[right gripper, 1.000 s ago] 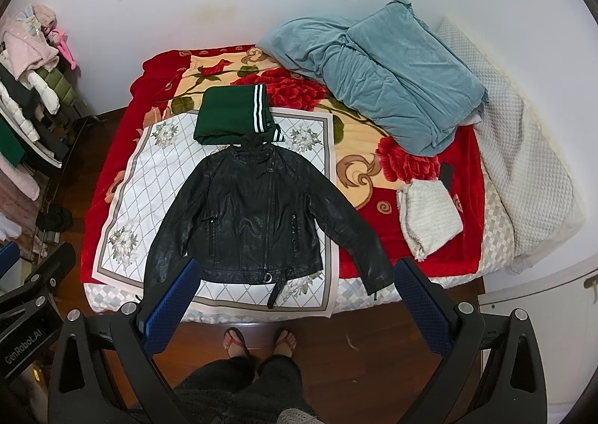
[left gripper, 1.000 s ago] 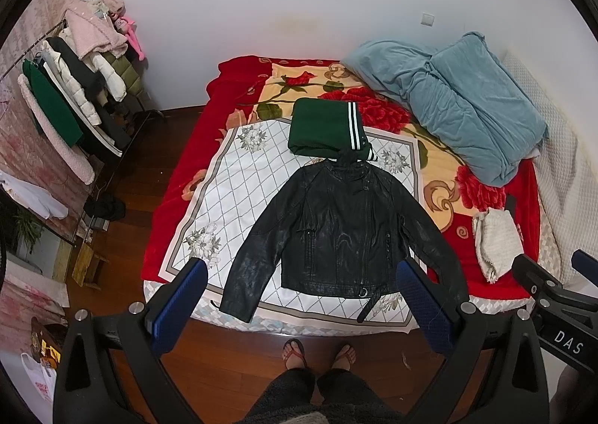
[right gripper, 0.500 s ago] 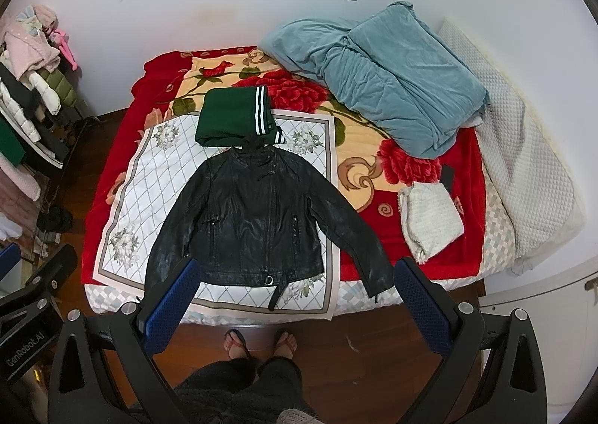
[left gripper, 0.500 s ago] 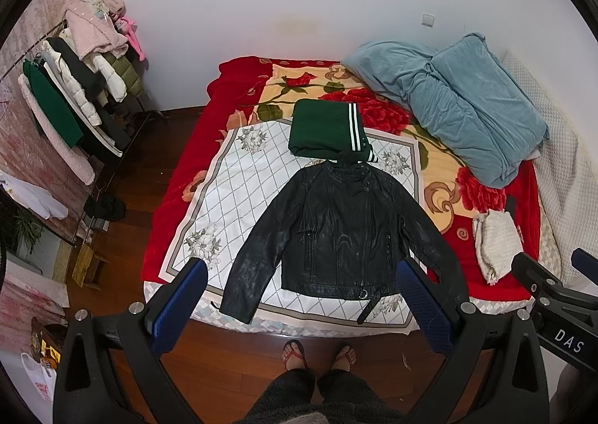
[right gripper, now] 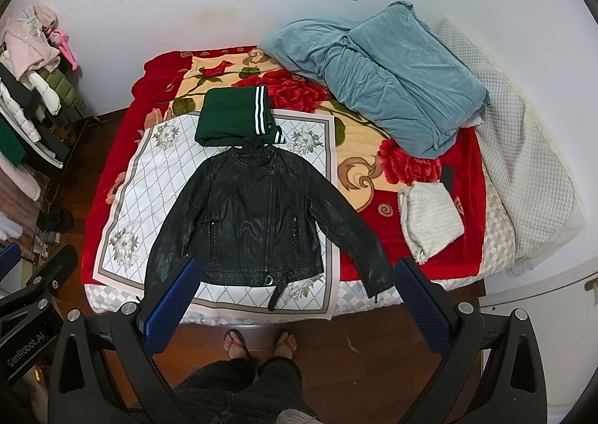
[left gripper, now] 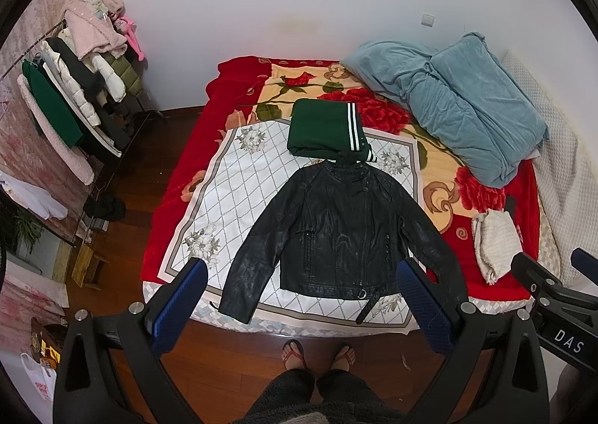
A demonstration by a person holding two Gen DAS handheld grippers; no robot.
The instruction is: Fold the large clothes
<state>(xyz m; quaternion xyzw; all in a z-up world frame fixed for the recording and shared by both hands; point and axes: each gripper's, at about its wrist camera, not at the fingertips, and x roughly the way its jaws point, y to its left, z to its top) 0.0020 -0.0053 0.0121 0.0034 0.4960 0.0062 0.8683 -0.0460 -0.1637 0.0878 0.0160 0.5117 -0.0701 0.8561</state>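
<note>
A black leather jacket (left gripper: pixel 344 233) lies flat, front up and sleeves spread, on a white patterned cloth (left gripper: pixel 231 200) at the near end of the bed; it also shows in the right wrist view (right gripper: pixel 258 218). A folded green garment with white stripes (left gripper: pixel 321 129) lies just beyond its collar. My left gripper (left gripper: pixel 299 282) is open and empty, held high above the jacket's hem. My right gripper (right gripper: pixel 295 282) is open and empty, also high above the near bed edge.
A heaped blue blanket (left gripper: pixel 456 95) lies at the bed's far right, a folded white knit (left gripper: pixel 495 244) at the near right. A clothes rack (left gripper: pixel 67 102) stands left of the bed. The person's feet (left gripper: pixel 317 353) stand on the wooden floor at the bed's foot.
Both views have shifted only slightly. The jacket and both grippers are as before.
</note>
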